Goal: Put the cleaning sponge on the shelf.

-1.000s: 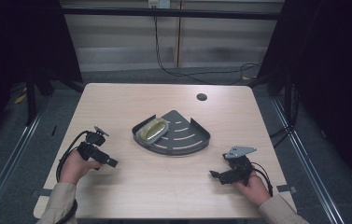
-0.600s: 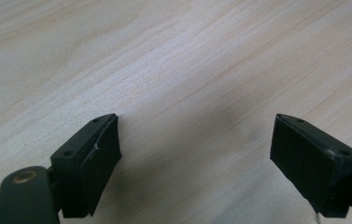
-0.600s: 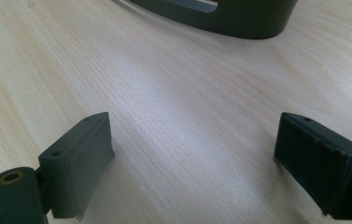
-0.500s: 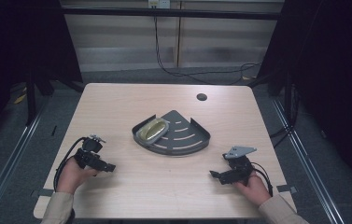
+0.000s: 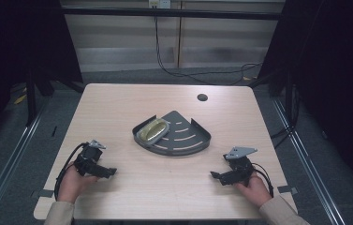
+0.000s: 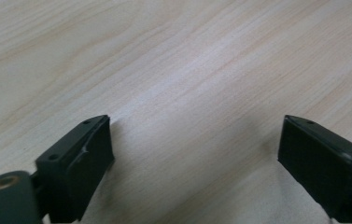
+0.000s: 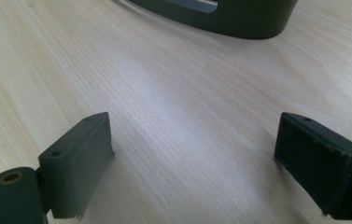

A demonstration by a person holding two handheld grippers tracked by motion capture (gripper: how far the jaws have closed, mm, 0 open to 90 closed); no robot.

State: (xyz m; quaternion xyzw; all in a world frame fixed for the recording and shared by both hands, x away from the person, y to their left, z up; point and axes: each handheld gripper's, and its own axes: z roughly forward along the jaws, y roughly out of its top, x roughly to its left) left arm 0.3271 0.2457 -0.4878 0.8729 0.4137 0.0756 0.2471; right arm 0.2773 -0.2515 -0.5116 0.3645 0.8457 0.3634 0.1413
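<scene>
High view is showing a wooden table [image 5: 118, 117] with a dark, fan-shaped rack [image 5: 183, 136] sitting near its middle. In the left corner of that rack an oval dish [image 5: 154, 131] with something yellowish inside is lying against the wall; what the contents are I cannot tell. The rest of the rack, with its curved slots, is looking bare.

Left gripper [image 5: 107, 171] is resting low by the near left edge, well apart from the rack, and its jaws have just been opening; in the left gripper view they are standing wide with nothing but bare wood between them. Right gripper [image 5: 217, 176] is lying at the near right, near the rack's curved front but not touching it, jaws likewise spread wide and empty; the right gripper view is catching the rack's wall [image 7: 239, 18] ahead.

Judging by this, the dish is sitting placed in the rack and both hands are lying clear, so the work is looking finished or nearly so.
</scene>
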